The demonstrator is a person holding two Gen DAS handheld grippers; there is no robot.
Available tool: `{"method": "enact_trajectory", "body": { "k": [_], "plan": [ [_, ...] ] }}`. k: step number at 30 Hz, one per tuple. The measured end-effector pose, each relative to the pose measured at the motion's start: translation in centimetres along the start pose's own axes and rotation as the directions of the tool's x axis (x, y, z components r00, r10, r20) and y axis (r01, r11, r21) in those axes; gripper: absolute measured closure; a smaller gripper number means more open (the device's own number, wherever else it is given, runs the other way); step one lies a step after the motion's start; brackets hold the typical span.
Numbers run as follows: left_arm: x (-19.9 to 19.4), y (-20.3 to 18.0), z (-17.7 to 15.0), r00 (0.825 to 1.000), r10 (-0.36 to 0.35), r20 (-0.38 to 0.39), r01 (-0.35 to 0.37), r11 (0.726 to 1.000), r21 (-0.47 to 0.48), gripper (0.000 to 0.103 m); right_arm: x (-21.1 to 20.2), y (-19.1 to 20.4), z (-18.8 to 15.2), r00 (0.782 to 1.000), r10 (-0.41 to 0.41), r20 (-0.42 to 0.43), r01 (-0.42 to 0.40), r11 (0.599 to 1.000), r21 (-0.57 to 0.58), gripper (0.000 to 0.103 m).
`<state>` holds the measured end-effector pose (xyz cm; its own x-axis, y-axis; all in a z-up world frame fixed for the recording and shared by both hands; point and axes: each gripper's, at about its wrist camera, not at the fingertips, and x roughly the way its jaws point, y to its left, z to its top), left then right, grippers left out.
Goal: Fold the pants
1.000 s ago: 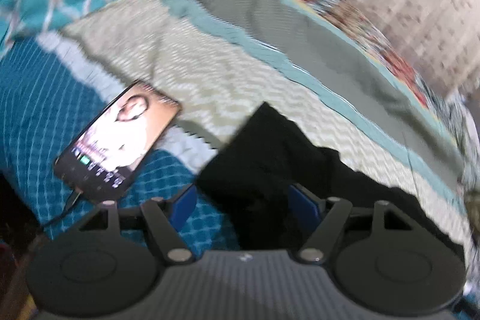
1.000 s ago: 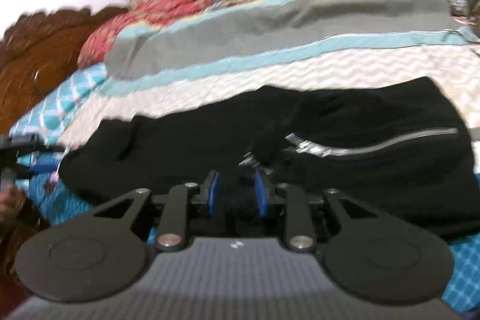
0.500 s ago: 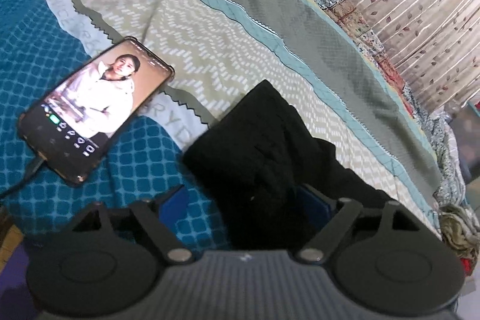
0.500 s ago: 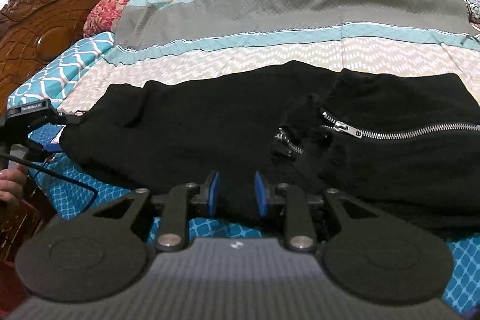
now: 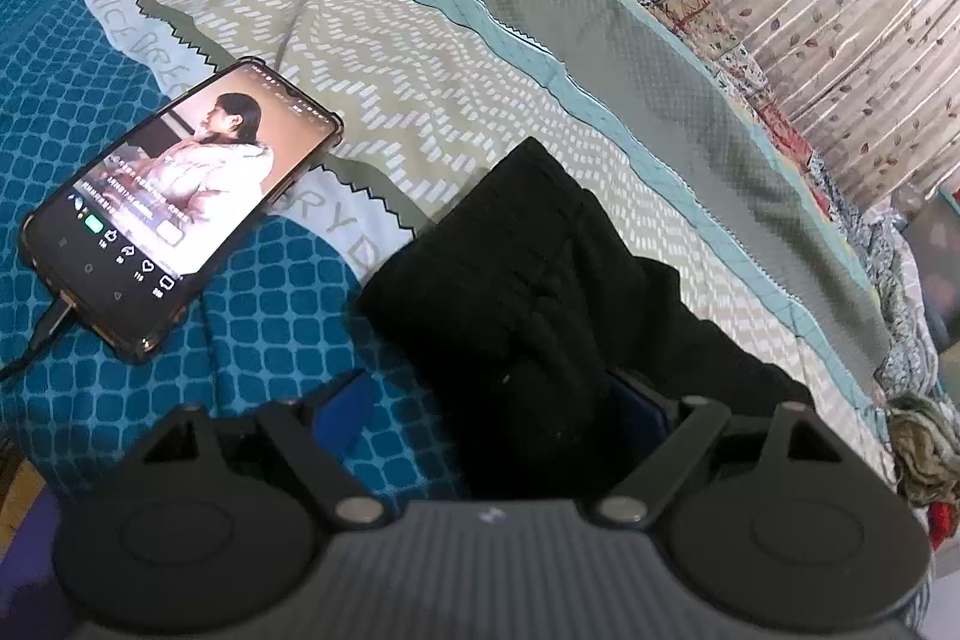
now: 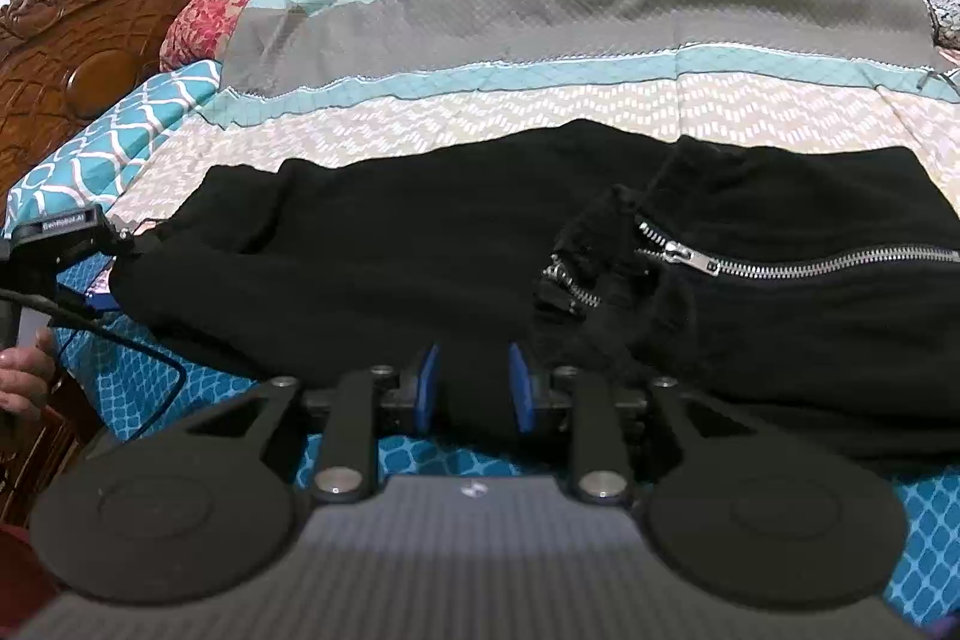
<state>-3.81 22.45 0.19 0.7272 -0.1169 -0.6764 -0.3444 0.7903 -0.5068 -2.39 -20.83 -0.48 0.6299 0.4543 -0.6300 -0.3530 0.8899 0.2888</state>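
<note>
We see soft black pants [image 6: 420, 244] with a metal zipper [image 6: 780, 265] lying across the quilted bed [image 6: 540, 40]. Our left claw [image 5: 489, 403] gapes wide around the leg end; our right claw [image 6: 471, 388] pinches the near edge beside a glossy phone [image 5: 180, 202].

The bedsheet [image 5: 384, 112] band shows partial letters "NICE BREE" and "RYD"; other print is unreadable.

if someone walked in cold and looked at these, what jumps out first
The black pants spread across the patterned bedspread, their silver zipper gleaming toward the right in the right wrist view. Next, the lit smartphone playing a video, lying on the blue part of the bedspread just left of the pants' end. The right claw sits at the pants' near edge, cloth between its blue pads.
</note>
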Motion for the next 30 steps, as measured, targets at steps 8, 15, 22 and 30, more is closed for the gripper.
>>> {"method": "enact_trajectory", "body": {
  "k": [8, 15, 22, 30],
  "plan": [
    [-0.1, 0.3, 0.2, 0.999, -0.049, -0.004, 0.049, 0.998, -0.039, 0.014, 0.4, 0.3, 0.0, 1.000, -0.005, -0.011, 0.005, 1.000, 0.006, 0.074],
    [2.2, 0.6, 0.9, 0.997, -0.073, -0.012, 0.071, 0.993, -0.094, 0.014, 0.7, 0.3, 0.0, 1.000, -0.006, -0.022, 0.007, 1.000, 0.013, 0.074],
    [1.8, 1.0, 1.4, 0.998, -0.059, 0.025, 0.062, 0.990, -0.127, 0.071, 0.7, 0.6, 0.0, 1.000, -0.009, -0.014, 0.010, 1.000, 0.013, 0.074],
    [-1.7, -8.5, -0.6, 0.983, -0.040, 0.180, -0.019, 0.950, 0.313, 0.073, 0.7, 0.3, 0.0, 1.000, -0.005, 0.001, 0.005, 1.000, 0.027, 0.074]
  ]
}}
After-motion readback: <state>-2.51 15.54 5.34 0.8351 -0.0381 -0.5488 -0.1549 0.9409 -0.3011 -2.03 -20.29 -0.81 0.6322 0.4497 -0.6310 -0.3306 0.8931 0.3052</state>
